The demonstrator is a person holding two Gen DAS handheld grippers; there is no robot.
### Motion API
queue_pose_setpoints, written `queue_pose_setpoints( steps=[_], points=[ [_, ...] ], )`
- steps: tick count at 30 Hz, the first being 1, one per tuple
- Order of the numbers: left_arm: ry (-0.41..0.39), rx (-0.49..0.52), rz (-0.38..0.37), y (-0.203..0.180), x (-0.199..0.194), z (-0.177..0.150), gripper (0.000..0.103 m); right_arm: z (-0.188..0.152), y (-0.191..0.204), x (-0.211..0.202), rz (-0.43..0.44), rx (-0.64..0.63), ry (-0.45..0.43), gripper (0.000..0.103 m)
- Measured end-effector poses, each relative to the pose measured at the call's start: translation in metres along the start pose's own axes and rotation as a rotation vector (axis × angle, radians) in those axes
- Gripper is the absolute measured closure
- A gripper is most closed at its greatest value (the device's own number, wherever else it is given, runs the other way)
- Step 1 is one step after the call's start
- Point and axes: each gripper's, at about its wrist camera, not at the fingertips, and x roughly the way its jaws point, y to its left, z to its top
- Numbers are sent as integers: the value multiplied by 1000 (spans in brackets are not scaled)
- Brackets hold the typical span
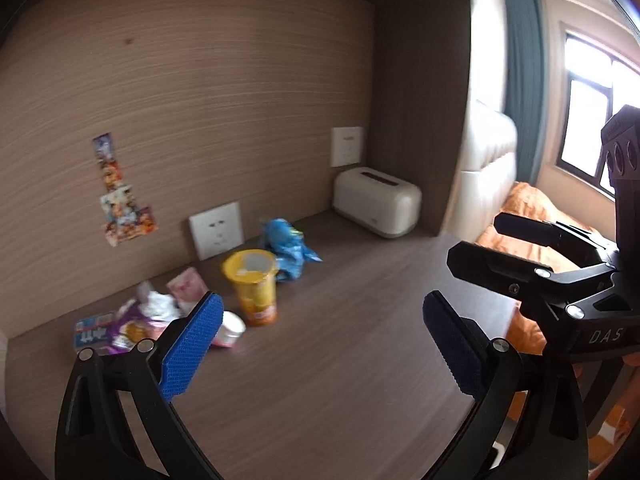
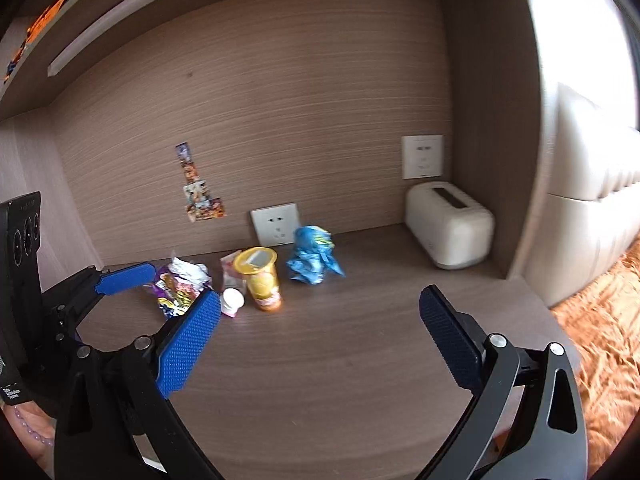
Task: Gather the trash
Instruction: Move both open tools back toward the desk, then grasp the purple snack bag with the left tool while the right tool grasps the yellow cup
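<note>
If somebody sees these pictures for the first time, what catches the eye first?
The yellow cup stands upright mid-desk, with a crumpled blue wrapper to its right and colourful wrappers to its left. A white toaster sits in the back right corner. Both tools, left and right, are open and empty.

Black tool (image 2: 320, 328) frames — blue dimpled pads (image 2: 188, 350), silver screws.

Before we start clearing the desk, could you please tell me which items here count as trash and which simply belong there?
For collecting:
- yellow cup, upright
- crumpled blue wrapper
- small white tub, on its side
- purple snack wrapper with crumpled white paper
- pink packet

Staying put:
- cream toaster
- wall sockets
- stickers on the back panel
</note>
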Motion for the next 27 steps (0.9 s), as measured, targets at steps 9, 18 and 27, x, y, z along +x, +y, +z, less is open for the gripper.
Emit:
queue_pose_setpoints(
  steps=[9,18,27],
  points=[
    [23,-14,168,65,21,-8,5,6,43,87,129,-44,63,4],
    [76,75,241,121,69,-26,5,2,54,167,143,-54,134,4],
    [163,175,129,135,108,-32,45,-6,63,220,146,-95,166,10]
  ],
)
